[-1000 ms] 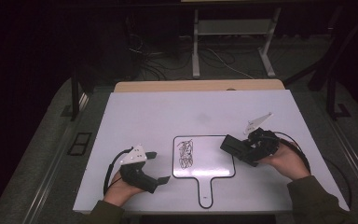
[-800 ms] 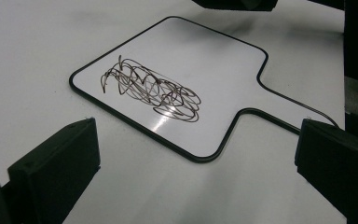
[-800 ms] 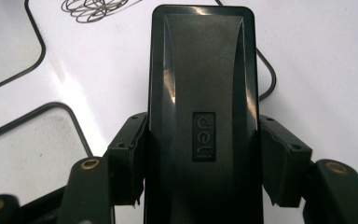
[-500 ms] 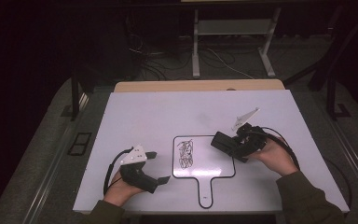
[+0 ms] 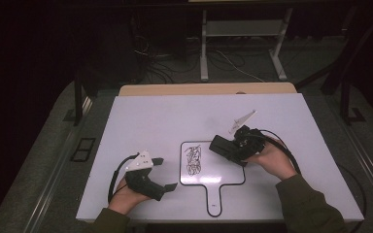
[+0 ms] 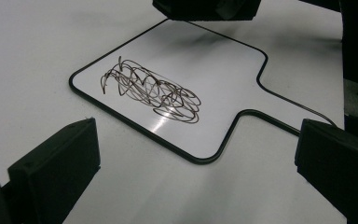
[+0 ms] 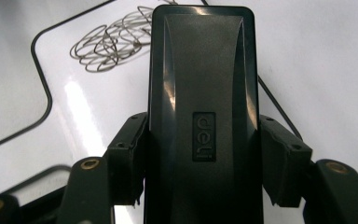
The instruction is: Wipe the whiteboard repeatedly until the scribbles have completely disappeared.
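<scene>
Eraser (image 7: 200, 116) clamped in right gripper (image 5: 226, 147), over whiteboard's (image 5: 223, 170) right edge near scribble (image 5: 193, 159). Left gripper (image 5: 164, 173) spread open, left of board; bare counter (image 5: 165, 116) beyond.

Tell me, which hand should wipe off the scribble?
The right. Its right gripper already clamps the black eraser over the whiteboard, beside the scribble. The left gripper sits open and empty off the board's left edge.
</scene>
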`<state>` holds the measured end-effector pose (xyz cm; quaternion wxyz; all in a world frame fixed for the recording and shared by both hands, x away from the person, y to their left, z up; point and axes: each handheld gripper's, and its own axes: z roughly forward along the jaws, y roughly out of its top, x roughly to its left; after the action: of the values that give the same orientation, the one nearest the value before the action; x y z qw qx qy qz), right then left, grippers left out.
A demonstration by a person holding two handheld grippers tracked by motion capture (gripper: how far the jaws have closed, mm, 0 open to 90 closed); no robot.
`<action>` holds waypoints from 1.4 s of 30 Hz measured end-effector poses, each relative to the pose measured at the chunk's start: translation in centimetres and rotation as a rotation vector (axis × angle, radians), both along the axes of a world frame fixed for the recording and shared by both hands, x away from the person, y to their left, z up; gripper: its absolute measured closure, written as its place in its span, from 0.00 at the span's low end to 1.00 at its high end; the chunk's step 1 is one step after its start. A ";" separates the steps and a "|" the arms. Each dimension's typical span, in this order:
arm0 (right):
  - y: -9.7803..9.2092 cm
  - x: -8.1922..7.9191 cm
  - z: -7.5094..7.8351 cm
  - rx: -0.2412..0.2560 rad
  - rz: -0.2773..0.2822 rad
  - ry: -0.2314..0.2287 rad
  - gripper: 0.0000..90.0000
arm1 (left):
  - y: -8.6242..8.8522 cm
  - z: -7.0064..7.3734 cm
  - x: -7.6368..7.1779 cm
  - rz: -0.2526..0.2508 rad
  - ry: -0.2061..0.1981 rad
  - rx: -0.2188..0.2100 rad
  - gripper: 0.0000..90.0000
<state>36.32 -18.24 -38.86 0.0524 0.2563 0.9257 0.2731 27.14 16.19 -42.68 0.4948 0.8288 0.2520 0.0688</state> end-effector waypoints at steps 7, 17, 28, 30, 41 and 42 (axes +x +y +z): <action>2.0 0.6 0.0 -0.020 0.016 0.003 0.43 | 0.1 0.1 0.0 0.003 -0.005 0.002 0.00; 5.7 1.8 -0.9 -0.051 0.066 0.002 0.43 | 0.1 0.0 0.0 0.007 -0.002 -0.002 0.00; 8.1 3.0 -1.9 -0.111 0.087 0.017 0.43 | 0.1 0.0 0.0 0.006 -0.001 -0.005 0.00; 8.3 3.2 -2.1 -0.119 0.088 0.024 0.43 | 0.1 0.0 0.0 0.005 0.000 -0.006 0.00; 8.8 3.6 -2.9 -0.155 0.093 0.035 0.43 | 0.1 0.0 0.0 0.003 0.002 -0.004 0.00; 8.9 3.5 -2.9 -0.158 0.103 0.034 0.43 | 0.1 0.0 0.0 0.004 0.003 -0.004 0.00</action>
<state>39.79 -9.39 -41.79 0.0425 0.2078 0.9572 0.1969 27.15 16.28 -42.67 0.4960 0.8273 0.2547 0.0682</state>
